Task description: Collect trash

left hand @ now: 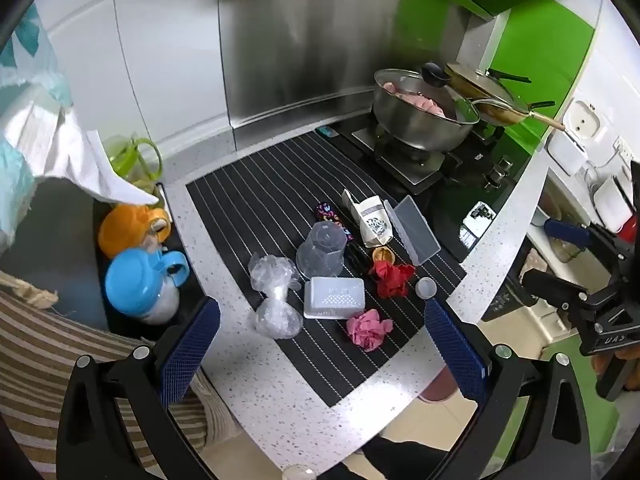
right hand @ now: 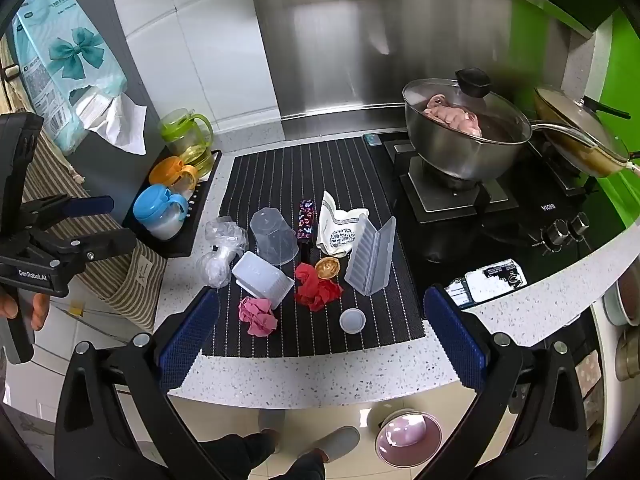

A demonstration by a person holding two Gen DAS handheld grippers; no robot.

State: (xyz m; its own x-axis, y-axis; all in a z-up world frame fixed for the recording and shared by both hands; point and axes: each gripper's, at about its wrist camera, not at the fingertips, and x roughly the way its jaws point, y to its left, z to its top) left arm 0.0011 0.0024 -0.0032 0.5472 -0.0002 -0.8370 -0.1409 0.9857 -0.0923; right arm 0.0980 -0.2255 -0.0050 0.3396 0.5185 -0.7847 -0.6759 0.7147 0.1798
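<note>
- Kitchen setting: a speckled white tabletop (right hand: 320, 376) carries a black striped mat (right hand: 280, 176) beside a gas hob with a lidded steel pot (right hand: 464, 148).
- Trash lies scattered on the mat, ahead of both grippers: a pink paper wad (right hand: 258, 316), a red paper wad (right hand: 318, 286), a small round cap (right hand: 352, 320), a white plastic tray (right hand: 262, 278), an upturned clear cup (right hand: 274, 236), crumpled clear bags (right hand: 220, 252), a white pouch (right hand: 338, 228), an open clear case (right hand: 372, 258) and a dark patterned wrapper (right hand: 306, 220).
- Left gripper (left hand: 320, 344) hangs above the near edge of the mat, jaws spread wide and holding nothing; the pink wad and the tray sit just beyond its fingertips.
- Right gripper (right hand: 320, 332) hovers likewise, wide open and empty, with the cap and pink wad between its fingers' line of sight.
- Judged step: the very start, nothing picked yet, and no piece appears to have been lifted.
- Next move probably calls for lowering one gripper over a nearby soft piece, such as the pink wad, and closing on it.
- A pink bowl-like bin (right hand: 408, 436) on the floor, below and behind the right gripper, may be the drop point; I cannot tell for sure.
</note>
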